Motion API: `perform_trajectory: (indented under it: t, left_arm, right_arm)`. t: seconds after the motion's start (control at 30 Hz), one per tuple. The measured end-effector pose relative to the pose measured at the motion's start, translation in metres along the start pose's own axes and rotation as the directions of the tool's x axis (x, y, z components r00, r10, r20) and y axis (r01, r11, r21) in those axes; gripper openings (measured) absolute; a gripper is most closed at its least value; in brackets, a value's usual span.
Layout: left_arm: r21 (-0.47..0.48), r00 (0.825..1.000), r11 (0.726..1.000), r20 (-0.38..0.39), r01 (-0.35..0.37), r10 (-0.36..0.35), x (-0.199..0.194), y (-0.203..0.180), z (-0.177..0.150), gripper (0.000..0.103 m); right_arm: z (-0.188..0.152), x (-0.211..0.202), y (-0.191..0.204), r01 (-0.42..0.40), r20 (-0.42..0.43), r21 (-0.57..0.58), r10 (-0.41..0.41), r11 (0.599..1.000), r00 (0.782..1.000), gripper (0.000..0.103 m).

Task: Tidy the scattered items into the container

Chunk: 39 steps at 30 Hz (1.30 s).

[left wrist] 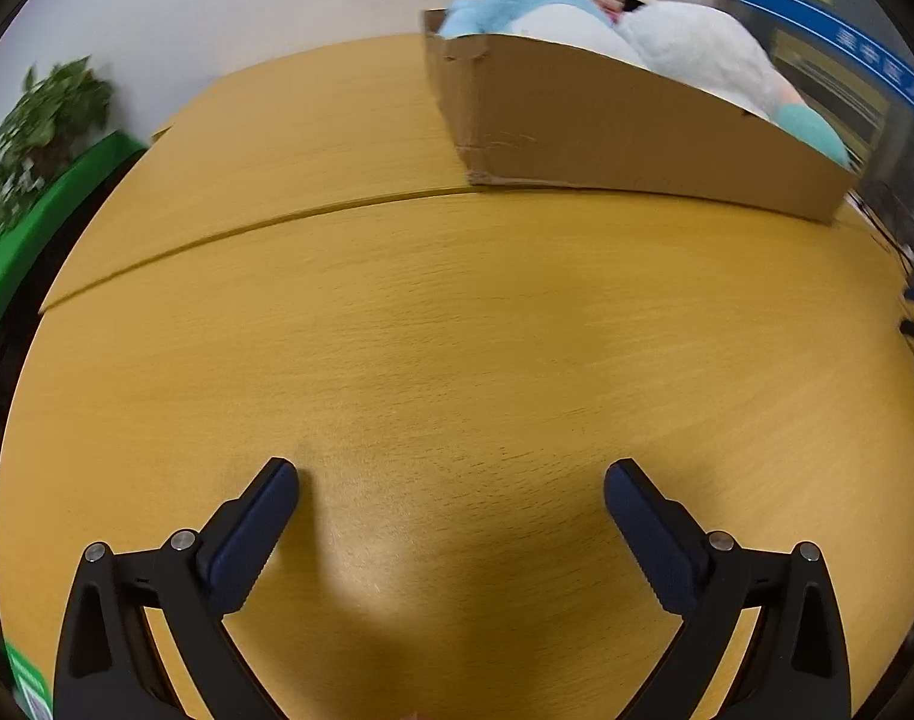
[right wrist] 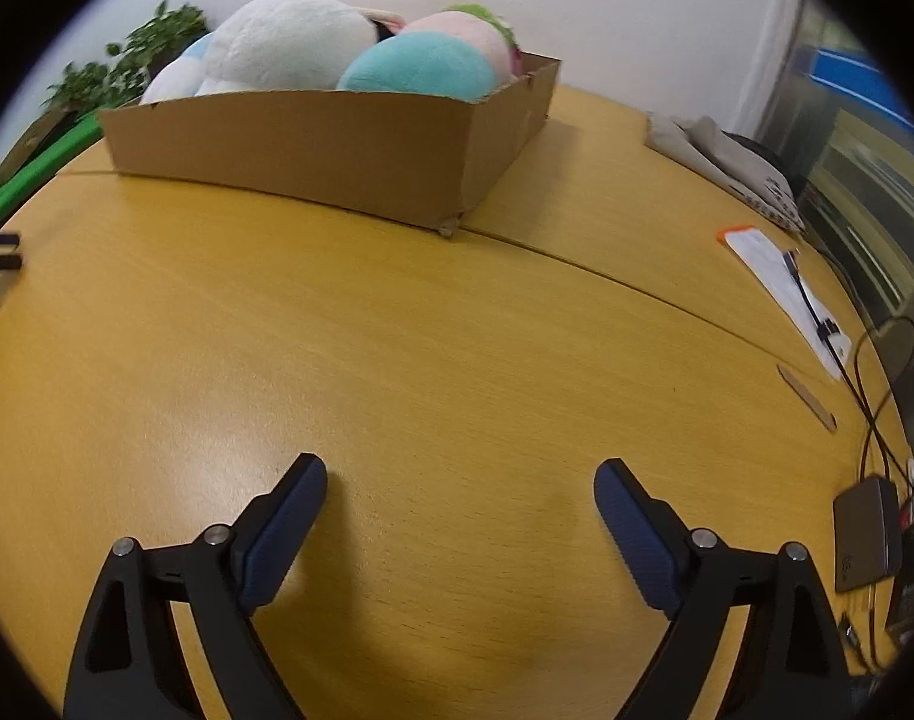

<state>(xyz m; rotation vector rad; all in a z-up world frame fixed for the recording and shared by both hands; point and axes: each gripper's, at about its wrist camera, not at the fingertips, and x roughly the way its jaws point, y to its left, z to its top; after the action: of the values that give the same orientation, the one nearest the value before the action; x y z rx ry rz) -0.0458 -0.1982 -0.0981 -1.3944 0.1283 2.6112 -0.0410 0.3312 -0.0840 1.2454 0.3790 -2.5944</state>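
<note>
cardboard box (right wrist: 313, 150) at 11 o'clock in right view, at 1 o'clock in left view, already holds the plush toys (right wrist: 289, 42), so left gripper (left wrist: 451, 480) & right gripper (right wrist: 460, 480) hang wide and empty over bare wood table (right wrist: 457, 330), prob. task is nearly done.

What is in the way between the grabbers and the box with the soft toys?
Nothing visible. Only bare wooden table lies between the open right gripper and the cardboard box, and likewise before the open left gripper. The plush toys already sit inside.
</note>
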Motion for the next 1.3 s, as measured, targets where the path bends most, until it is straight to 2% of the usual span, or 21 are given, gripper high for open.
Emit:
perform_trajectory:
  t: [0.07, 0.17, 0.47, 0.63, 1.3]
  left_arm:
    - [0.049, 0.999, 0.998, 0.023, 0.036, -0.037, 0.001, 0.005, 0.0, 0.103]
    - [0.073, 0.997, 0.996, 0.041, 0.055, -0.058, 0.003, 0.011, 0.004, 0.103]
    - [0.137, 0.993, 0.985, 0.036, 0.103, -0.109, 0.017, 0.028, 0.023, 0.103]
    - [0.14, 0.993, 0.985, 0.038, 0.103, -0.109, 0.025, 0.031, 0.029, 0.103]
    - [0.14, 0.993, 0.985, 0.039, 0.104, -0.11, 0.025, 0.032, 0.027, 0.103]
  right_arm:
    - [-0.001, 0.003, 0.0, -0.056, 0.012, -0.032, 0.056, 0.998, 0.998, 0.102]
    - [0.001, 0.01, -0.007, -0.166, -0.016, -0.013, 0.166, 0.986, 0.986, 0.103]
    - [0.01, 0.018, -0.019, -0.272, -0.029, -0.154, 0.271, 0.95, 0.962, 0.103]
    - [0.013, 0.022, -0.033, -0.263, -0.028, -0.138, 0.262, 0.955, 0.965, 0.103]
    - [0.007, 0.018, -0.032, -0.261, -0.027, -0.139, 0.26, 0.955, 0.965, 0.103]
